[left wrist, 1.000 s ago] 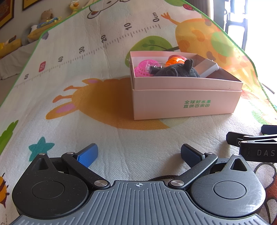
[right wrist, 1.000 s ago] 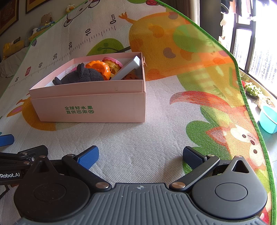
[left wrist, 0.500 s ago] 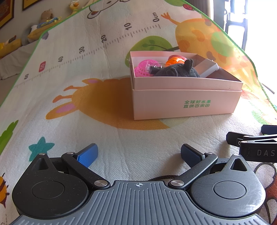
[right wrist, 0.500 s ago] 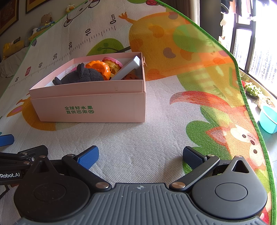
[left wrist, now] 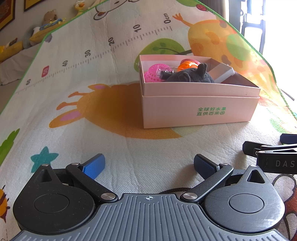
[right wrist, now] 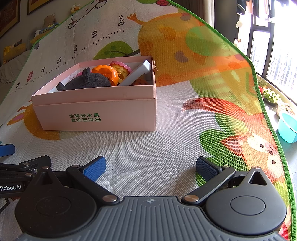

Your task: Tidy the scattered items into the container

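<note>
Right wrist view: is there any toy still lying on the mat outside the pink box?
No, the mat around the pink box shows only its printed pattern, and the toys sit inside the box.

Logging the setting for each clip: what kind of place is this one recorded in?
Most likely a home living room or play area. The floor is covered by a children's play mat with cartoon animals and a printed ruler, stuffed toys sit along the far wall, and a pink box of toys stands on the mat.
</note>
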`<state>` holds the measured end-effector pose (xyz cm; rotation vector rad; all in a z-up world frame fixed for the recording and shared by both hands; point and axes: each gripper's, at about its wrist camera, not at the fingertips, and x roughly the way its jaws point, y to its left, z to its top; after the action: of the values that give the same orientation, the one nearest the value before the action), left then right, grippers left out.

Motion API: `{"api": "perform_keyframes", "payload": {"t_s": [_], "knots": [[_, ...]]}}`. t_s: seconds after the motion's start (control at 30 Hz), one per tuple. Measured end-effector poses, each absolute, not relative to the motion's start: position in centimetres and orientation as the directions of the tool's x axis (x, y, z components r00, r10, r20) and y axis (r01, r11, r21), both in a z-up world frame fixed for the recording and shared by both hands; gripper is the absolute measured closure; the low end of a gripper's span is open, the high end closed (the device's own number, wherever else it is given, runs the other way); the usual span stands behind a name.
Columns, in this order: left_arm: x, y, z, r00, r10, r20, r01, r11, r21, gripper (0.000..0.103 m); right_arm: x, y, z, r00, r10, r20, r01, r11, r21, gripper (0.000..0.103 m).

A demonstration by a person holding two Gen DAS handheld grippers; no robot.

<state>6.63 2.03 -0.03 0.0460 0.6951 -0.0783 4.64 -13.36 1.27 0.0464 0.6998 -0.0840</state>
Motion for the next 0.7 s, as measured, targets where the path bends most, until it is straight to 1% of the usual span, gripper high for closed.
{"api": "perform_keyframes", "payload": {"t_s": [0.7], "knots": [[6.93,2.03,0.00,0.763,-0.066,-0.643,0.095,0.995,0.010,0.000,4.62,-13.35,1.27,0.762,-0.062,-0.645,0.093,0.996,0.014,0.000]]}}
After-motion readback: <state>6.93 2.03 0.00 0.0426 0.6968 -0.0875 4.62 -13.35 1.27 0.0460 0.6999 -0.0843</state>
